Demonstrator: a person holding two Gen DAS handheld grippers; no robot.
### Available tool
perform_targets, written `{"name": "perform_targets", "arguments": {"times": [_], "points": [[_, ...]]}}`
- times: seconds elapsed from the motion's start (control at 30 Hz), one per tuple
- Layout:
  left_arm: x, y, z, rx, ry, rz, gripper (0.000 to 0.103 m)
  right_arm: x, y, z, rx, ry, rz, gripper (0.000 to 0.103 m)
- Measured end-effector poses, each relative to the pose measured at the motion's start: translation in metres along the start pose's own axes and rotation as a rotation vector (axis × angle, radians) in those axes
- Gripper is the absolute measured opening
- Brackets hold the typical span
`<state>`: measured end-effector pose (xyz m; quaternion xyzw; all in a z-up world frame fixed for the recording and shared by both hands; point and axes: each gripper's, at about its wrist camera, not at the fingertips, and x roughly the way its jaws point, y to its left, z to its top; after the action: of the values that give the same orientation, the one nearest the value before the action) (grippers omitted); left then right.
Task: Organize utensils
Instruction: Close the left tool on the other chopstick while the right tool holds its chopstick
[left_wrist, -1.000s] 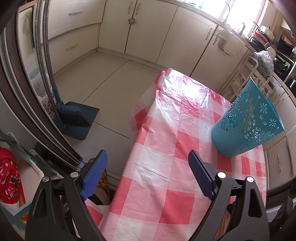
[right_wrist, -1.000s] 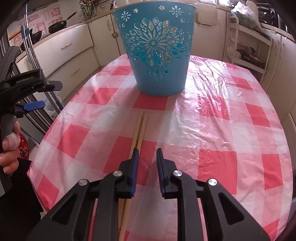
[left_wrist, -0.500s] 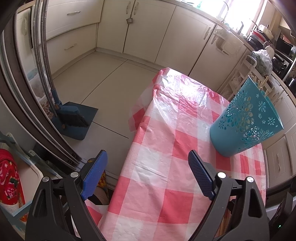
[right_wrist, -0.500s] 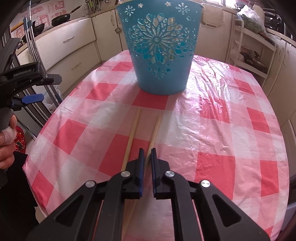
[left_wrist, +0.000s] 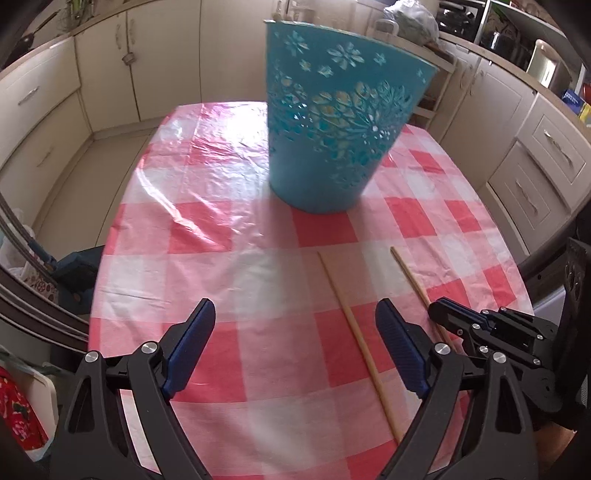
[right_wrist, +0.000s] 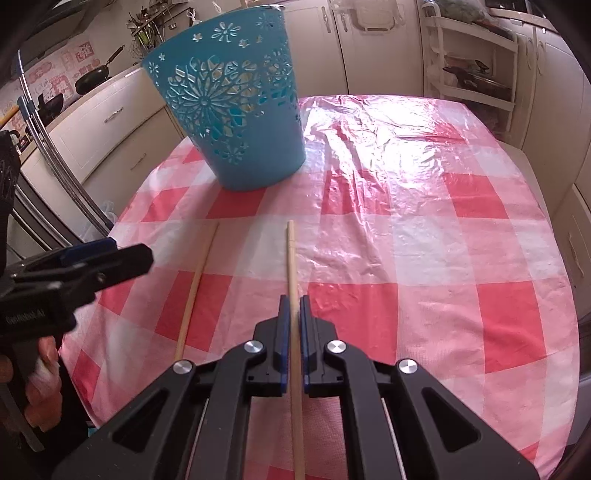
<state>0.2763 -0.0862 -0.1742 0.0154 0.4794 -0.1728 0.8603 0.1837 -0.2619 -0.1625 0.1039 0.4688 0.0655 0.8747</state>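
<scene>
A teal cut-out basket stands upright on the red-and-white checked table. Two wooden chopsticks lie in front of it. My right gripper is shut on one chopstick, whose tip points toward the basket; that gripper also shows in the left wrist view, with its chopstick. The second chopstick lies loose on the cloth. My left gripper is open and empty, hovering just left of the loose chopstick; it also shows in the right wrist view.
The checked tablecloth drapes over the table edges. Cream kitchen cabinets surround the table. A white shelf rack stands behind it. A blue dustpan rests on the floor at the left.
My right gripper closed on one chopstick and drew it away from the other. My left gripper swung in from the table's left edge to over the cloth, facing the basket.
</scene>
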Motion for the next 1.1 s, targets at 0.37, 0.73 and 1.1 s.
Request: {"name": "perform_targets", "arguments": {"times": [0.37, 0.73, 1.1], "points": [[0.037, -0.032, 0.001, 0.035, 0.065, 0.044, 0.032, -0.001, -0.010, 0.002, 0.038, 0.012, 0.065, 0.006], [0.028, -0.010, -0.002, 0.066, 0.102, 0.011, 0.005, 0.005, 0.000, 0.007, 0.001, 0.004, 0.053, 0.006], [0.032, -0.021, 0.003, 0.141, 0.100, 0.077, 0.004, 0.008, 0.009, 0.006, -0.074, -0.022, -0.007, 0.006]]}}
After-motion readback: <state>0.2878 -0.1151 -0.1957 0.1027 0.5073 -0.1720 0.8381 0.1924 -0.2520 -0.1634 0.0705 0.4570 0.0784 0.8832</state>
